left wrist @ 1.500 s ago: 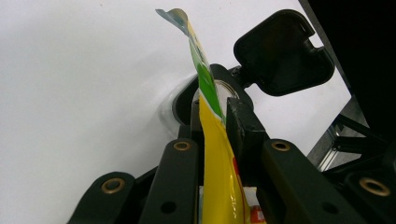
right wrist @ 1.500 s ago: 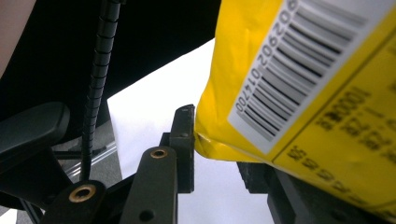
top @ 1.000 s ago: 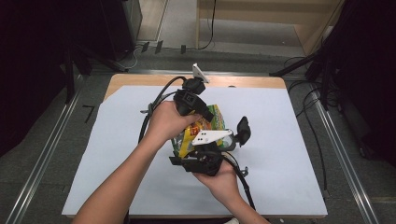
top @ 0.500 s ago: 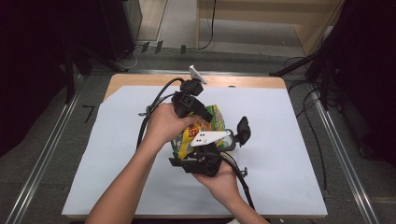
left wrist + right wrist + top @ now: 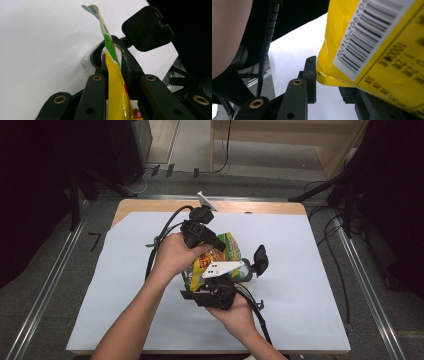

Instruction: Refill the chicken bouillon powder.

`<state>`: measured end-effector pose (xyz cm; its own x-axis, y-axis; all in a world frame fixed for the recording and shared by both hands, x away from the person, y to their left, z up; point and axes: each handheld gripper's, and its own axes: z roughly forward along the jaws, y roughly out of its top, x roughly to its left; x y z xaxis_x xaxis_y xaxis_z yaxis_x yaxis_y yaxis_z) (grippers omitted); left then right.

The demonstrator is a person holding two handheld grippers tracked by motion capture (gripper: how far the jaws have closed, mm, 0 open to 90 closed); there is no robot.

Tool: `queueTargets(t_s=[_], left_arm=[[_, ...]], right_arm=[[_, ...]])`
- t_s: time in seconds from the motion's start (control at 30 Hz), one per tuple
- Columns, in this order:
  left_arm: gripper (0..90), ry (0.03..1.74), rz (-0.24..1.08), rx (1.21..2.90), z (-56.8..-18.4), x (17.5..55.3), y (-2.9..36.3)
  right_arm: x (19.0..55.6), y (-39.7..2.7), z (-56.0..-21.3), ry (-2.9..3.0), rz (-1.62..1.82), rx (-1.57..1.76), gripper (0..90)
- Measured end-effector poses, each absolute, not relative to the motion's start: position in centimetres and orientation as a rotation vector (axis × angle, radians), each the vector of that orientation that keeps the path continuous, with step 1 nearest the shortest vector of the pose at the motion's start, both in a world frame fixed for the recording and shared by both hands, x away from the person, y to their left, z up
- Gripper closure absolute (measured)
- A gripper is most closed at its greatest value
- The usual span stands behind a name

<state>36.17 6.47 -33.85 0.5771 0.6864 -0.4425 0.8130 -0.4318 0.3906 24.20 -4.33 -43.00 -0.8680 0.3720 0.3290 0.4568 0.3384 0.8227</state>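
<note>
Above the middle of the white worktop (image 5: 300,285), both grippers pinch one yellow-green snack bag (image 5: 227,251) between their fingers: left gripper (image 5: 113,82) clamps its upper edge, right gripper (image 5: 328,82) its lower corner, bag upright between them.

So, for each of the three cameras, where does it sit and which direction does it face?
High view: above the person's side, looking forward and down on the white-covered table; both forearms, left gripper, right gripper.
Left gripper view: rides the left gripper, looks along its black jaws clamping the glossy yellow-green snack bag.
Right gripper view: rides the right gripper, facing the bag's barcode side; a hand at left.
Shared: the bag and white cover.
</note>
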Motion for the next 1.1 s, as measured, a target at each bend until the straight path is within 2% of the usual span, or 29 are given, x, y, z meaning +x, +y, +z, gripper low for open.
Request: queueTargets(t_s=[1.1], left_arm=[[79.8, 1.155, -0.311, 2.182, -34.1, 35.5, 7.7]], right_arm=[[23.9, -3.7, -43.3, -2.558, -1.557, -0.75, 72.6]])
